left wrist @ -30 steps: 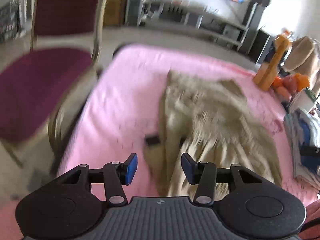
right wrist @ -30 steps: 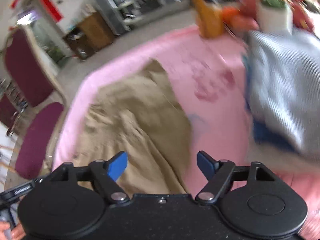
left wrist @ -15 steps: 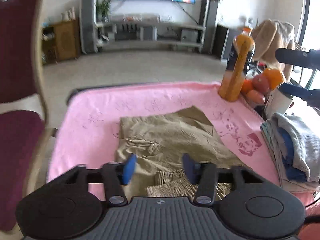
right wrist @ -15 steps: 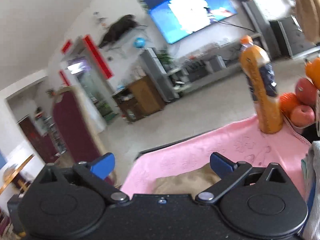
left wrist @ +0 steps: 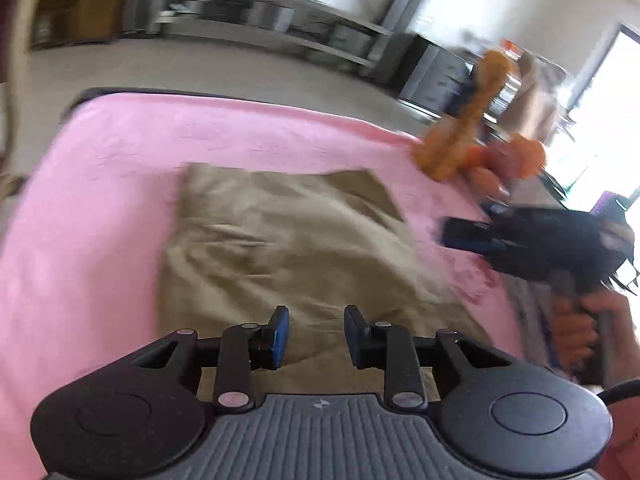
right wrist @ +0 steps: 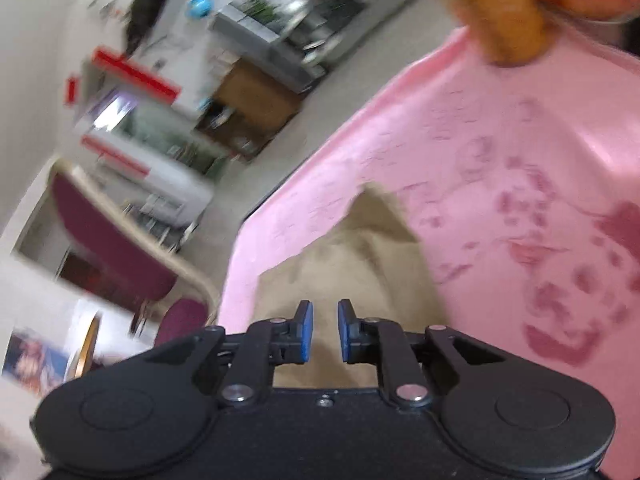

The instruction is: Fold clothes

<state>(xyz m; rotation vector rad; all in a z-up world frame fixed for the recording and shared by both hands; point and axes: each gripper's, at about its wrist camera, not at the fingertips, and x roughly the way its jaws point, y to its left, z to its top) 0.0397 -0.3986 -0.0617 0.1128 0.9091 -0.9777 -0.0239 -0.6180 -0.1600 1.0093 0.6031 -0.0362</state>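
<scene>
On pink cloth [left wrist: 120, 168]: creased khaki garment [left wrist: 280, 240] (blurred) | left tool [left wrist: 314, 336], right tool [right wrist: 325, 330]: closing, gripping nothing

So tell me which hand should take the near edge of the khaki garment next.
Left, probably. Its tongs hang right over the khaki garment's near edge, closing with nothing pinched yet. The right tongs sit off its right side, above the pink cloth.

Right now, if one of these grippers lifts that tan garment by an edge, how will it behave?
The tan garment is probably floppy: it lies creased and flat on the pink cloth, so a lifted edge would likely drape and undo the fold. It looks thin, so likely light. Pushed, it may bunch up or drag the cloth rather than slide.
</scene>
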